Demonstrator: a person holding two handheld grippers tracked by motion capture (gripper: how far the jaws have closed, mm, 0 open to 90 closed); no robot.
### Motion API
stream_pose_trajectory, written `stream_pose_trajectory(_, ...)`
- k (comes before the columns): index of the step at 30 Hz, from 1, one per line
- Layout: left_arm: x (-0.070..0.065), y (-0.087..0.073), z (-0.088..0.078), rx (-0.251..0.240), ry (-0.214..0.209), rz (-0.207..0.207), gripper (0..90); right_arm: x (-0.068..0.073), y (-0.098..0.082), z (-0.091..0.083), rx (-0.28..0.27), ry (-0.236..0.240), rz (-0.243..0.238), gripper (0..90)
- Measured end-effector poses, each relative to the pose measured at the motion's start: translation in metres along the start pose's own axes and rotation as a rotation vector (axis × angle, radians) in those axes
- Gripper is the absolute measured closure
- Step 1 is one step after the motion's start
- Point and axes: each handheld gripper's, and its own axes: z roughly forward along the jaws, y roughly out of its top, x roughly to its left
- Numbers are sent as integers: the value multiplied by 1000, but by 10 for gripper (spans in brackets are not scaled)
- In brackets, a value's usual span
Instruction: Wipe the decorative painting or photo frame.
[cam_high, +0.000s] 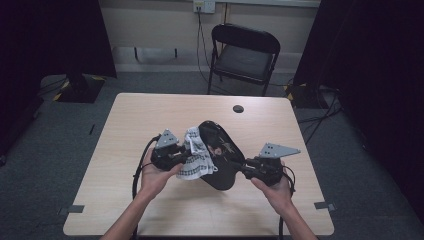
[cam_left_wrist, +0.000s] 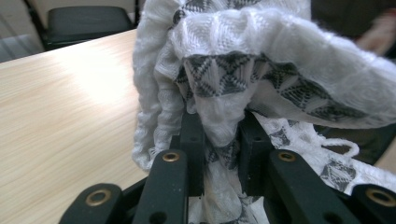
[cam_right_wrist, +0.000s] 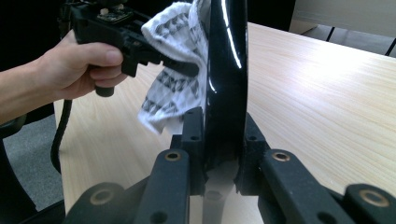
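Light wood-grain desk (cam_high: 150, 115), rounded corners, on grey floor. Dark round grommet hole (cam_high: 238, 108) near far edge. Black glossy tray and patterned cloth are held above the desk.

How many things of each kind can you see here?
Grippers: 2 (left gripper, right gripper)
Cloth: 1
Black plate: 1
Table: 1
Chair: 1
Total: 6

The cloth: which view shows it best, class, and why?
The left gripper view: the cloth is close up, its weave and triangle pattern clear. The high view shows it small against the black tray; the right gripper view, partly hidden.
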Motion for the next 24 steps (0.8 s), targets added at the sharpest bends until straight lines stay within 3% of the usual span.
stream_pose_trajectory(3, -12, -1, 8, 23, -19, 36, 752, -1, 0, 0, 2, -2, 3, 774)
stream_pose_trajectory(6, -13, -1, 8, 19, -26, 35, 754, -1, 0, -1, 2, -1, 3, 772)
stream_pose_trajectory(9, -5, 0, 4, 4, -4, 17, 754, 0, 0, -1, 7, 2, 2, 771)
stream_pose_trajectory(15, 24, -9, -4, 0, 70, -65, 752, 0, 0, 0, 4, 0, 0, 778)
stream_pose_trajectory(18, 29, -12, -6, -9, 75, -98, 754, 0, 0, 0, 4, -1, -1, 781)
stream_pose_trajectory(24, 15, -8, -2, -6, 45, -60, 754, -2, 0, 0, 0, -14, 1, 789)
